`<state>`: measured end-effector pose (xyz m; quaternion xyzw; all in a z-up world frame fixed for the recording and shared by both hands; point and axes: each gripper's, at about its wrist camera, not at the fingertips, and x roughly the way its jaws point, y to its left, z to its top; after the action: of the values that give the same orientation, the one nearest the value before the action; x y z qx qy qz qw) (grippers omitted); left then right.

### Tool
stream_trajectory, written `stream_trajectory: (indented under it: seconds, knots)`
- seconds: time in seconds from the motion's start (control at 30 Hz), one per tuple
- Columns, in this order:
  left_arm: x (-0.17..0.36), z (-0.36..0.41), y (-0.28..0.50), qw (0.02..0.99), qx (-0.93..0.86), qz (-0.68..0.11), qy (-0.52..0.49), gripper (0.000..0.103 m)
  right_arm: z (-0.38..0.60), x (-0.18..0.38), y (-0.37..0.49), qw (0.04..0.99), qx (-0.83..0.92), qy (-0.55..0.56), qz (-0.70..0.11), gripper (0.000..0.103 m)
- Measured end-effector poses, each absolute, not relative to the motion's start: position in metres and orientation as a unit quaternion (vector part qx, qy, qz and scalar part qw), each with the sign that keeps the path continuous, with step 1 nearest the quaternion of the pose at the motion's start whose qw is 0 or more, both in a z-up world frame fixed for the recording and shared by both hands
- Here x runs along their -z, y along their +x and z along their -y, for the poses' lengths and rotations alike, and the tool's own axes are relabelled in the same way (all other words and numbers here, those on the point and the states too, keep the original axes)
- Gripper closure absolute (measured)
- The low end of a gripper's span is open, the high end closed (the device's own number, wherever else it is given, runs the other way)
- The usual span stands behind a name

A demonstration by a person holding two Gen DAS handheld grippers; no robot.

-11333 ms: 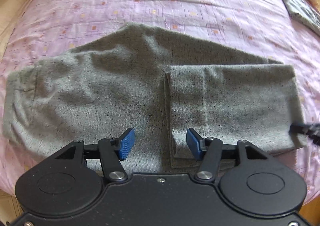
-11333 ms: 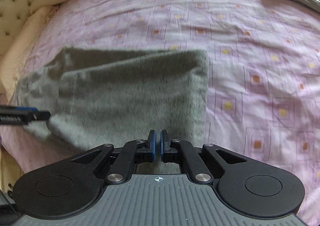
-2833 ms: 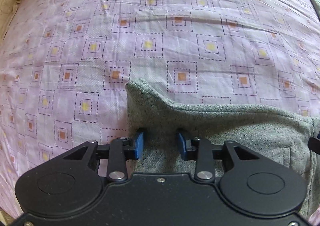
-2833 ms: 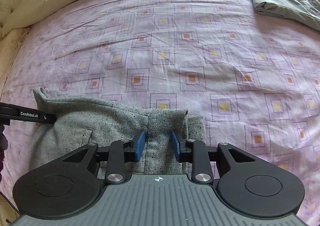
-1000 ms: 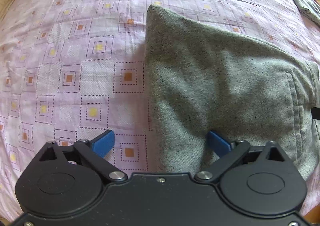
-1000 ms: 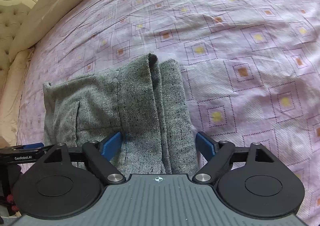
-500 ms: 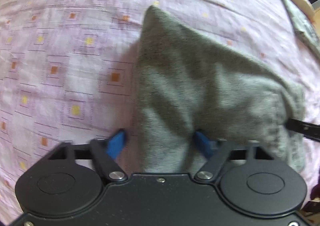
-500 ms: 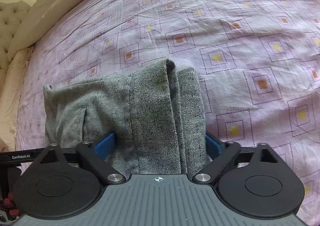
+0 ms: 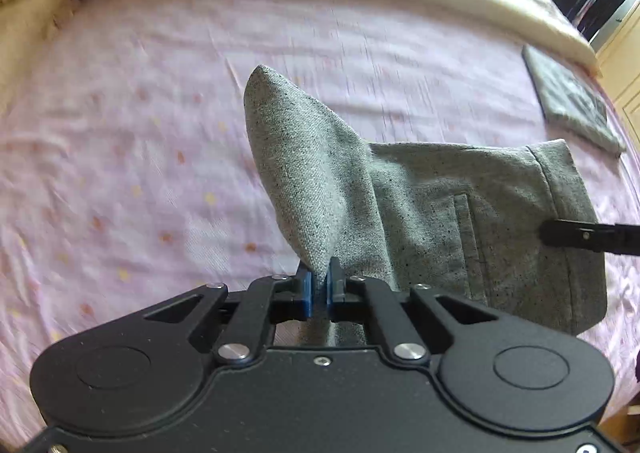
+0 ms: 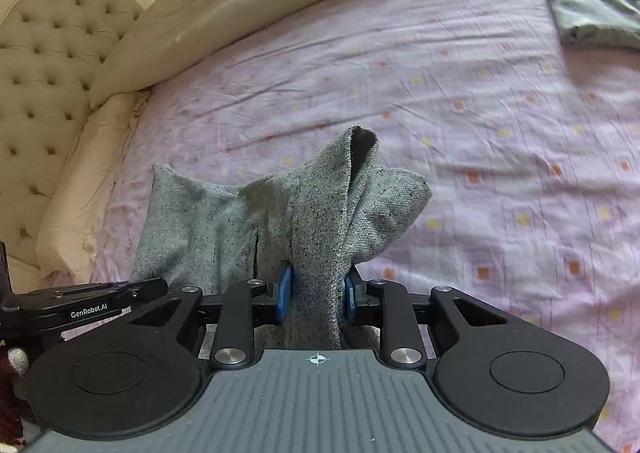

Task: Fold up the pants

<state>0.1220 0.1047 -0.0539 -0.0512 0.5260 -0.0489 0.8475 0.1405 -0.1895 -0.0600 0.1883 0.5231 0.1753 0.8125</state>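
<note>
The folded grey pants [image 9: 440, 213] are held up off the pink patterned bedsheet [image 9: 120, 173]. My left gripper [image 9: 319, 291] is shut on the left near edge of the pants, and a fold of cloth rises from between its blue pads. My right gripper [image 10: 316, 295] is shut on a thick bunch of the pants [image 10: 312, 221] at the right near edge, blue pads pressing its sides. The right gripper's black finger shows at the right of the left wrist view [image 9: 588, 235]. The left gripper's body shows at the left of the right wrist view [image 10: 88, 307].
A second folded grey garment [image 10: 592, 1] lies at the far right of the bed, also in the left wrist view [image 9: 572, 105]. A cream duvet [image 10: 240, 1] and a tufted headboard [image 10: 44, 53] border the bed at the back and left.
Both grippers have closed on the near edge of the pants and lifted it, so the cloth bunches up. Half a second ago both stood wide open around it.
</note>
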Motion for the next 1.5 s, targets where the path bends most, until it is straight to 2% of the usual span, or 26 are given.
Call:
stream_trajectory:
  seconds: [0.2, 0.23, 0.27, 0.3, 0.33, 0.4, 0.5, 0.83, 1.37, 1.5]
  knots:
    - [0.016, -0.154, 0.170, 0.868, 0.011, -0.495, -0.033, 0.092, 0.144, 0.031, 0.201, 0.822, -0.219, 0.200, -0.487, 0.078]
    - [0.015, -0.161, 0.179, 0.867, -0.001, -0.497, -0.029, 0.084, 0.135, 0.028, 0.212, 0.821, -0.225, 0.198, -0.485, 0.076]
    - [0.015, -0.169, 0.188, 0.864, -0.021, -0.502, -0.025, 0.080, 0.124, 0.027, 0.224, 0.823, -0.226, 0.192, -0.485, 0.069]
    - [0.016, -0.177, 0.195, 0.860, -0.042, -0.509, -0.024, 0.072, 0.115, 0.028, 0.235, 0.827, -0.217, 0.183, -0.486, 0.065]
    - [0.016, -0.186, 0.198, 0.859, -0.061, -0.507, -0.029, 0.070, 0.108, 0.030, 0.243, 0.831, -0.201, 0.171, -0.489, 0.060]
    - [0.014, -0.202, 0.198, 0.860, -0.079, -0.502, -0.052, 0.070, 0.095, 0.037, 0.255, 0.844, -0.158, 0.133, -0.495, 0.060]
    - [0.009, -0.215, 0.183, 0.859, -0.090, -0.499, -0.066, 0.069, 0.093, 0.045, 0.252, 0.845, -0.142, 0.139, -0.497, 0.060]
    - [0.006, -0.199, 0.134, 0.858, -0.069, -0.509, 0.012, 0.065, 0.087, 0.055, 0.210, 0.857, -0.095, 0.096, -0.498, 0.060]
    - [-0.012, -0.156, 0.086, 0.856, -0.088, -0.509, -0.023, 0.060, 0.045, -0.013, 0.118, 0.871, -0.092, -0.005, -0.483, 0.060]
    - [-0.019, -0.139, 0.077, 0.857, -0.094, -0.507, -0.028, 0.052, 0.046, -0.027, 0.110, 0.871, -0.105, -0.003, -0.480, 0.058]
